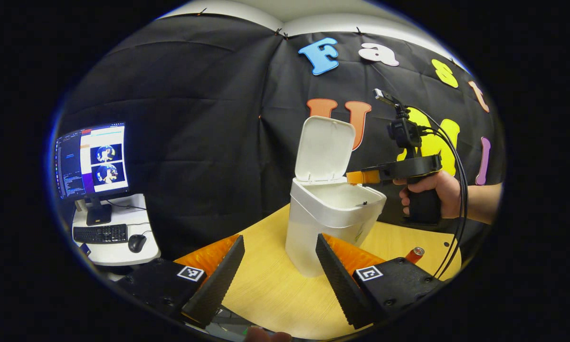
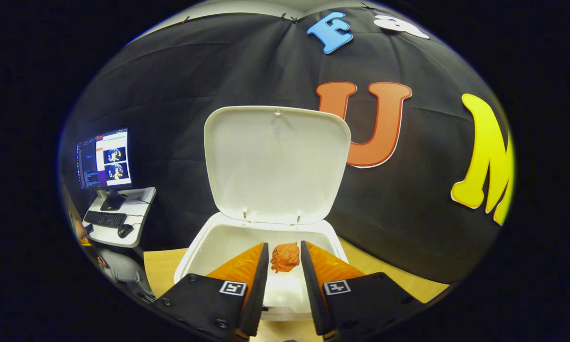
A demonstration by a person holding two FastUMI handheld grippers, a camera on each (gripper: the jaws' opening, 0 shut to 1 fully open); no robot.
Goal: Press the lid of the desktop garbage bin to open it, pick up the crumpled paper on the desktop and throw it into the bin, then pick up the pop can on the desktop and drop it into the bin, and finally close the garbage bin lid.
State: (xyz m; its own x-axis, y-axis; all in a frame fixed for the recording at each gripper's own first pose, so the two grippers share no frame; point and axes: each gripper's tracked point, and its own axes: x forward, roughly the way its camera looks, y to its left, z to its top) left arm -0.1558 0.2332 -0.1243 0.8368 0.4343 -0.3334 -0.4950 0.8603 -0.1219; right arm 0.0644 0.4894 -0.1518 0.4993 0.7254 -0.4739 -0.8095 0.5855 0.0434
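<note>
The white desktop bin point(image 1: 313, 228) stands on the wooden table with its lid point(image 1: 325, 149) swung upright. A hand holds my right gripper point(image 1: 356, 177) over the bin's mouth from the right. In the right gripper view, that gripper point(image 2: 285, 244) is shut on the orange crumpled paper point(image 2: 285, 257), pinched at the fingertips above the bin's white inside point(image 2: 209, 247), in front of the raised lid point(image 2: 275, 161). My left gripper point(image 1: 279, 237) is open and holds nothing, low over the table just in front of the bin. The red pop can point(image 1: 414, 254) stands to the right of the bin.
The wooden table point(image 1: 266, 289) is rounded, and its edge runs behind the bin. A white side desk point(image 1: 116, 237) at the far left carries a monitor, keyboard and mouse. Black cables point(image 1: 458, 199) hang from the right gripper down toward the can.
</note>
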